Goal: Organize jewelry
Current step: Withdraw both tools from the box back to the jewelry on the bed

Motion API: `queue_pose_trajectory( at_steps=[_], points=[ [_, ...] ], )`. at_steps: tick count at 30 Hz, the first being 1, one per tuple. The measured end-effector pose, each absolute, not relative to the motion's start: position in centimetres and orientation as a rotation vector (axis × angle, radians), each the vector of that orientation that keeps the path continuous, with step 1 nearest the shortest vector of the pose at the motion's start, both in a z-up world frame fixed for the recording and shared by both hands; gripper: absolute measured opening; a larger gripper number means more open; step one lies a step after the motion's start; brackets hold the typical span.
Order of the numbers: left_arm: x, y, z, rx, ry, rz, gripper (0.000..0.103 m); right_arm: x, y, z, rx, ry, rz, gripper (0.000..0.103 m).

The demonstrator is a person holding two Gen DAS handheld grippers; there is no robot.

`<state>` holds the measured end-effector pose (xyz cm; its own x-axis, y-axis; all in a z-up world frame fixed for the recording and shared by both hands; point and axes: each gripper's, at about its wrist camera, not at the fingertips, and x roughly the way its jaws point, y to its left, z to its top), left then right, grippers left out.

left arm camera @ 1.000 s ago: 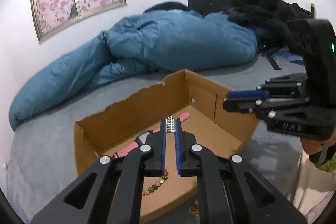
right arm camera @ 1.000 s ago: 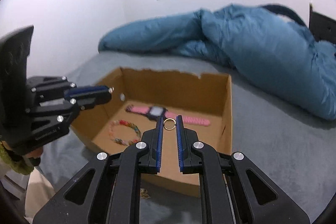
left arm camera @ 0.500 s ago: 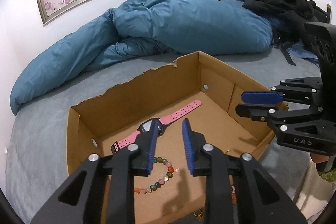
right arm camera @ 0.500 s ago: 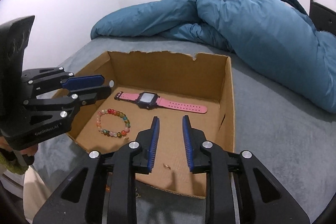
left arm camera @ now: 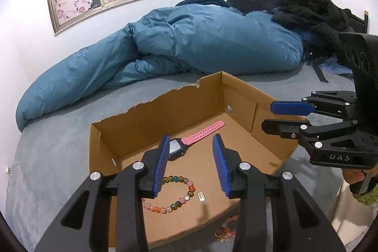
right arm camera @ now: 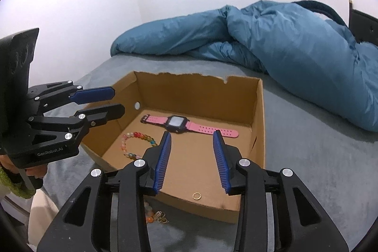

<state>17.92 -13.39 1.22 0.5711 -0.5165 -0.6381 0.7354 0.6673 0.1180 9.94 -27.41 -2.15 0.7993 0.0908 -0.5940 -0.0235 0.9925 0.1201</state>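
**Both grippers over the box, nothing held**

From my wrist cameras the bed (right arm camera: 307,145) fills most of the view, grey cover, with a blue duvet (left arm camera: 200,39) heaped beyond the cardboard box (right arm camera: 258,110). The box is my landmark: it sits open-topped on the bed, far rim torn.

Left gripper (left arm camera: 191,164) hangs over the box's near edge, fingers apart and opening, nothing between them. Right gripper (right arm camera: 191,162) likewise over the box's near edge, fingers apart and opening, empty.

Inside the box: pink watch (right arm camera: 177,123) lies flat along the far wall. Bead bracelet (left arm camera: 174,195) lies on the floor nearer the front. Small silver pendant (left arm camera: 201,196) just beside the bracelet, apart from it. Gold ring (right arm camera: 196,196) on the box floor close to the front wall.

Outside the box, against its front wall on the bed: a few loose beads and gold pieces (left arm camera: 224,234).
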Motion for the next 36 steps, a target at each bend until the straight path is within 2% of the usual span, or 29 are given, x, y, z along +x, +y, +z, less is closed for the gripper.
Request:
queue_pose_trajectory(
  at_steps=[20, 29, 36],
  points=[
    [11.8, -8.8, 3.3, 0.343, 0.578, -0.801, 0.038, 5.1, -25.4, -0.6, 0.124, 0.558, 0.209, 0.038],
    [9.0, -7.0, 2.2, 0.347, 0.590, -0.847, 0.038, 2.3, -25.0, -1.4, 0.086, 0.566, 0.266, 0.038],
    [7.1, -7.1, -1.1, 0.375, 0.653, -0.903, 0.038, 1.3, -25.7, -4.5, 0.080, 0.676, 0.261, 0.037]
  ],
)
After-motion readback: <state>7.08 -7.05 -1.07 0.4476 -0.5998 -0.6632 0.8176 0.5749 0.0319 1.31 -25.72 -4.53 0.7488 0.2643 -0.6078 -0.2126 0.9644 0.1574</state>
